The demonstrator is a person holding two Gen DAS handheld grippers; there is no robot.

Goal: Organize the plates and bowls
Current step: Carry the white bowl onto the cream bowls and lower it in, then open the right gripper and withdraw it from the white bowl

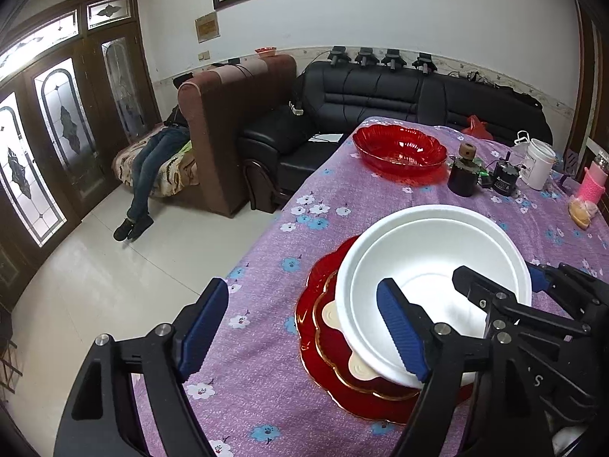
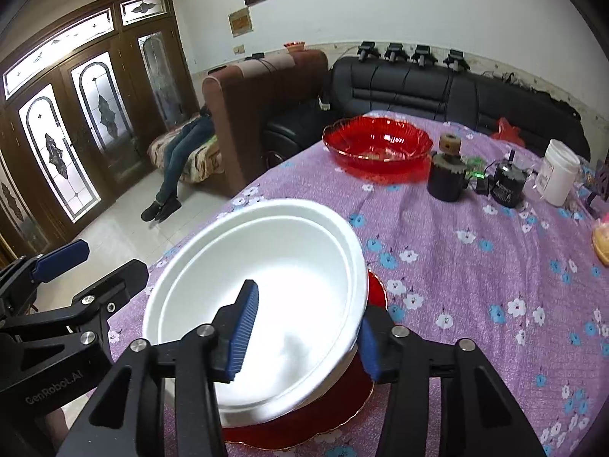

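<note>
Two nested white bowls [image 1: 418, 251] [image 2: 266, 259] sit on a cream plate [image 1: 359, 367], which lies on stacked red gold-rimmed plates [image 1: 308, 304] [image 2: 304, 422]. My left gripper [image 1: 304, 329] [image 2: 91, 266] is open wide. One of its pads is over the bowl's inside and the other over the cloth left of the stack, neither pressing. My right gripper [image 2: 306, 341] [image 1: 500, 276] is open astride the bowl's right rim, one pad inside and one just outside. A red glass bowl [image 1: 399, 150] [image 2: 377, 144] stands at the table's far end.
On the purple flowered tablecloth [image 1: 304, 228], behind the stack, stand a dark jar with a cork [image 1: 462, 175], a black motor [image 1: 504, 181], a white tub [image 1: 536, 163] and a pink cup [image 1: 592, 184]. The table's edge runs along the left. Beyond it are sofas, with a person lying on one.
</note>
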